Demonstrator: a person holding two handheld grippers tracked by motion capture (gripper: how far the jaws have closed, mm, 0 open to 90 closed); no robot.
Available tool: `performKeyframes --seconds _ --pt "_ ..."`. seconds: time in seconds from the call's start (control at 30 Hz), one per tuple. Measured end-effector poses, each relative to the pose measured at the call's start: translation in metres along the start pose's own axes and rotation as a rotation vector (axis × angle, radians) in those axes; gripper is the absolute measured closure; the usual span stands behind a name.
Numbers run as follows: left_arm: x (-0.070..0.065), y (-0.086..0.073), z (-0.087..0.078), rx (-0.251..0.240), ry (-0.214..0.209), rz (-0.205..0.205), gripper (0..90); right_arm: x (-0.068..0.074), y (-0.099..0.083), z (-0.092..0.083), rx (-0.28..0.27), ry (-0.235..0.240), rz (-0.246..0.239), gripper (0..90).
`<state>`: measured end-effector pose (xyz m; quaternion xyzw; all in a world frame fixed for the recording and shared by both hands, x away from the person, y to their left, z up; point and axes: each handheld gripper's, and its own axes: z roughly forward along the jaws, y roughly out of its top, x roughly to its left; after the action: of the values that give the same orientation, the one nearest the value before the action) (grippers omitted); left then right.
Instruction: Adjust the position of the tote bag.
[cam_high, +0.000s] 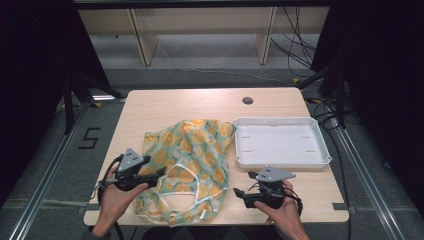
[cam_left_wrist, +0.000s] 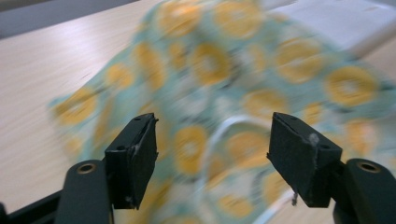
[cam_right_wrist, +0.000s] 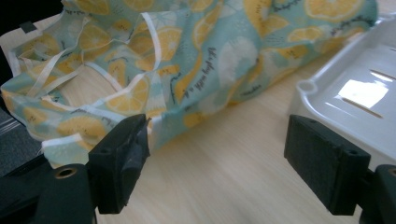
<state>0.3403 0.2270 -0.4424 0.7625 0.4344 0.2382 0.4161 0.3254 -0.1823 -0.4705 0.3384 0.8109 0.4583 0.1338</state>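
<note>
A teal cloth bag (cam_high: 192, 160) printed with orange and lemon slices and edged with white straps lies crumpled on the wooden table (cam_high: 190, 102), left of centre. My left gripper (cam_high: 162, 172) sits at the bag's left edge, jaws pointing right over the cloth. In the left gripper view the jaws (cam_left_wrist: 212, 140) stand wide apart with the blurred bag (cam_left_wrist: 224, 84) behind them and nothing pinched. My right gripper (cam_high: 242, 183) rests near the front edge, just right of the bag. It is open (cam_right_wrist: 217, 140) over bare wood, with the bag (cam_right_wrist: 154, 56) lying beyond its left jaw.
An empty white plastic tray (cam_high: 280, 142) sits right of the bag, and its corner (cam_right_wrist: 355, 93) is close to my right jaw. A round cable hole (cam_high: 247, 100) lies at the table's far side. A person's hands hold both grippers at the near edge.
</note>
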Motion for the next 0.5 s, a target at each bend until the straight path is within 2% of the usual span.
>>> performKeyframes --seconds 0.07,0.1,0.13,0.17,0.2,0.23,0.27,0.3,0.33,0.37,0.4,0.43,0.47,0.5 --pt "0.011 -0.010 0.000 0.024 0.038 -0.016 29.8 0.002 0.007 0.013 0.026 0.020 -0.021 22.1" --pt "0.016 -0.014 0.001 0.041 0.051 -0.024 28.6 0.007 0.009 0.018 0.032 0.026 0.011 21.8" --pt "0.020 -0.018 0.001 0.061 0.065 -0.035 27.9 0.006 0.012 0.023 0.042 0.031 -0.022 21.2" --pt "0.024 -0.021 0.003 0.073 0.059 -0.055 27.1 0.009 0.014 0.029 0.047 0.035 -0.018 21.1" --pt "0.028 -0.025 0.004 0.104 0.048 -0.054 26.0 0.009 0.017 0.033 0.065 0.041 -0.029 21.1" --pt "0.031 -0.028 0.007 0.133 0.035 -0.049 25.7 0.011 0.018 0.039 0.065 0.032 -0.022 21.2" --pt "0.033 -0.031 0.011 0.149 0.021 -0.048 26.3 0.010 0.020 0.043 0.095 0.040 -0.011 22.5" --pt "0.036 -0.034 0.015 0.169 0.010 -0.036 28.3 0.011 0.021 0.047 0.113 0.038 0.007 28.4" --pt "0.039 -0.038 0.019 0.179 0.006 -0.029 32.2 0.009 0.021 0.052 0.113 0.047 -0.016 37.6" --pt "0.043 -0.041 0.021 0.181 0.000 -0.013 43.3 0.007 0.022 0.056 0.114 0.021 -0.040 46.4" --pt "0.045 -0.043 0.021 0.175 -0.006 0.001 61.8 0.007 0.022 0.058 0.144 0.005 -0.062 56.4" --pt "0.046 -0.044 0.021 0.162 -0.016 0.002 68.6 0.005 0.022 0.059 0.165 -0.004 -0.096 65.5" --pt "0.042 -0.045 0.022 0.128 -0.029 -0.019 79.1 0.003 0.022 0.058 0.164 -0.020 -0.128 74.7" --pt "0.039 -0.045 0.021 0.134 -0.047 0.002 82.6 0.000 0.021 0.057 0.149 -0.039 -0.146 80.2"
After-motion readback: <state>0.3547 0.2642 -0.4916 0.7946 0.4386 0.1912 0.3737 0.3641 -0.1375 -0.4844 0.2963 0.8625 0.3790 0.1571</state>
